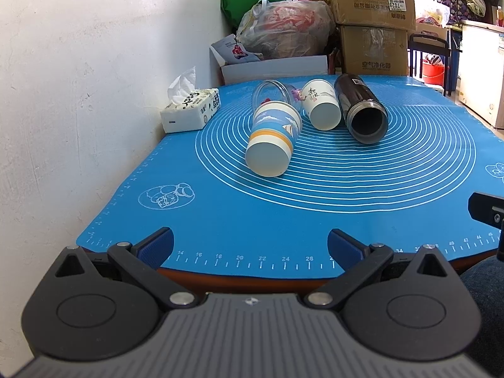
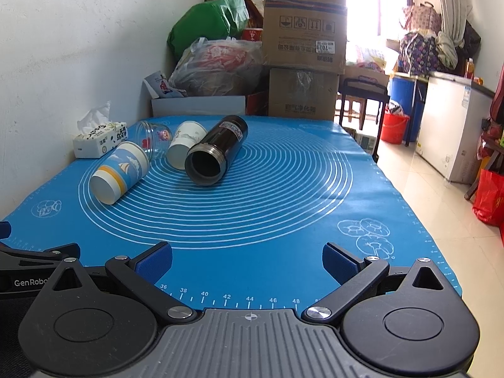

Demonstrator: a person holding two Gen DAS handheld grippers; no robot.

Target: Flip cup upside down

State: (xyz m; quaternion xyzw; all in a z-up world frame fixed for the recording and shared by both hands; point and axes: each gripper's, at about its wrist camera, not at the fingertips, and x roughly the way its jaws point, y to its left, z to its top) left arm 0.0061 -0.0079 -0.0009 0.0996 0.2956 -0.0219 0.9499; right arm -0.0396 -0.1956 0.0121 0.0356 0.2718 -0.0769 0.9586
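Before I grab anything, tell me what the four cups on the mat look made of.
Sailboat cup: likely paper, matte printed wall. White cup: likely paper too, matte. Clear cup: glass or plastic, see-through, glossy. Dark flask: apparently metal, shiny body, threaded grey rim.

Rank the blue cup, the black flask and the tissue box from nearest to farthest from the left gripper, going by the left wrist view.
1. Blue cup: on its side, mat centre, nearest the left gripper.
2. Black flask: on its side, right of centre.
3. Tissue box: far left, by the wall.
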